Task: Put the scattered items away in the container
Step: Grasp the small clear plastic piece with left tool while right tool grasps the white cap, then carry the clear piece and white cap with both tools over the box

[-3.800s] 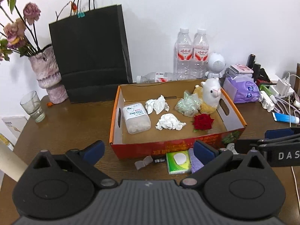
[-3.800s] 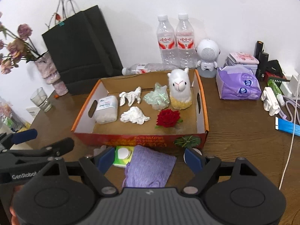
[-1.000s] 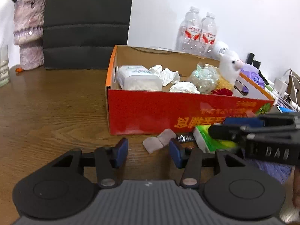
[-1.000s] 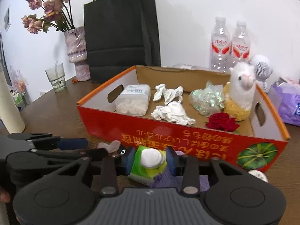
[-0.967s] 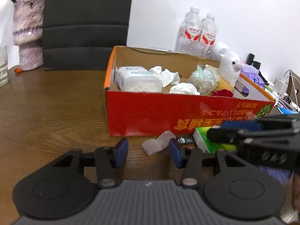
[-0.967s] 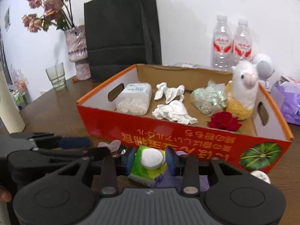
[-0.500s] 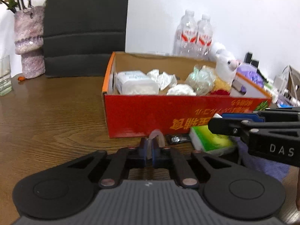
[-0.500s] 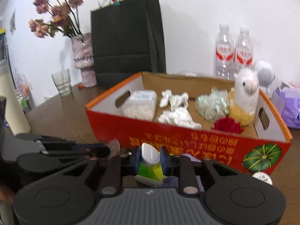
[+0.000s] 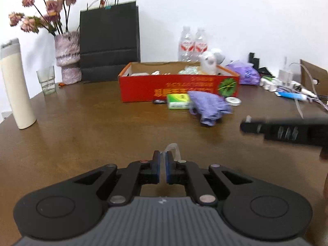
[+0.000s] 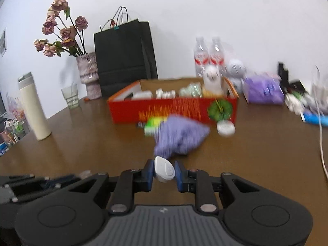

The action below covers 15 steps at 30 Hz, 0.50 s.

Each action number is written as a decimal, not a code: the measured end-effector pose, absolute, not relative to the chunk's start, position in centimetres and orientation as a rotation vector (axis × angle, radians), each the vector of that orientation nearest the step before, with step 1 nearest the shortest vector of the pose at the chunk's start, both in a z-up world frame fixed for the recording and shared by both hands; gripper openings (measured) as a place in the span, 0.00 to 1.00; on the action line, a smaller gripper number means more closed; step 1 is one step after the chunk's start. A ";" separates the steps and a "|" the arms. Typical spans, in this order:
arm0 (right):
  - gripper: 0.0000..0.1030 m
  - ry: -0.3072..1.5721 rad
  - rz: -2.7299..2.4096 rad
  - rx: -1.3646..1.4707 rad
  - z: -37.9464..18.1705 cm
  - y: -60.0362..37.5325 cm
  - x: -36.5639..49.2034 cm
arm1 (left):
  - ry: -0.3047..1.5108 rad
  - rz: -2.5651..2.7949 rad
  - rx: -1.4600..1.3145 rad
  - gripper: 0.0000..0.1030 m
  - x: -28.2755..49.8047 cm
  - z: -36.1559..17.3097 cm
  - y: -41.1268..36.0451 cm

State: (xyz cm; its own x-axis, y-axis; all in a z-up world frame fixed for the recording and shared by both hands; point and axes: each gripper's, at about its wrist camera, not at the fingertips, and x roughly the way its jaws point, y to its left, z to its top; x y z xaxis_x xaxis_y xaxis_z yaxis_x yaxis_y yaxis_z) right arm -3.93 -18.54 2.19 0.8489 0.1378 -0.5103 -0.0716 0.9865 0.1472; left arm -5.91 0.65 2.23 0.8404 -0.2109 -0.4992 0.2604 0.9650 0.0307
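Both grippers have drawn back from the box, each loaded; left gripper [image 9: 162,160] jaws clamp a clear wrapper [image 9: 173,148], right gripper [image 10: 163,171] jaws clamp a white cap [image 10: 164,169]; the box [image 10: 174,108] lies straight ahead mid-counter, long side facing both, neither hand clearly nearer; its orange print is too blurred to read.

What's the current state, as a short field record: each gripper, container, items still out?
left gripper: shut on a small translucent plastic piece
right gripper: shut on a small white oval case
container: red cardboard box, open top, partly filled
still on wooden table: green tissue pack, purple cloth, round white tin
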 end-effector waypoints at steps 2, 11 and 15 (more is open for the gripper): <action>0.20 0.564 0.104 0.139 1.4 -18.6 -6.3 | 0.480 -0.251 0.110 0.06 -7.9 2.3 0.1; 0.20 0.576 0.098 0.142 -0.3 -18.6 -12.7 | 0.476 -0.293 0.108 0.06 -12.0 2.4 -0.8; 0.20 0.554 0.106 0.145 0.4 -18.5 -13.1 | 0.471 -0.296 0.102 0.06 -12.7 2.6 -0.8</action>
State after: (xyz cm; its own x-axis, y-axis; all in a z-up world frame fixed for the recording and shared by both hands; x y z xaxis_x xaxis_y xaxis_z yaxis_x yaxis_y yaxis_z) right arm -13.12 -18.54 0.38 0.8455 0.1389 -0.5156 -0.0607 0.9843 0.1655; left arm -12.68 -0.84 2.62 0.8494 -0.2574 -0.4607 0.3041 0.9522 0.0288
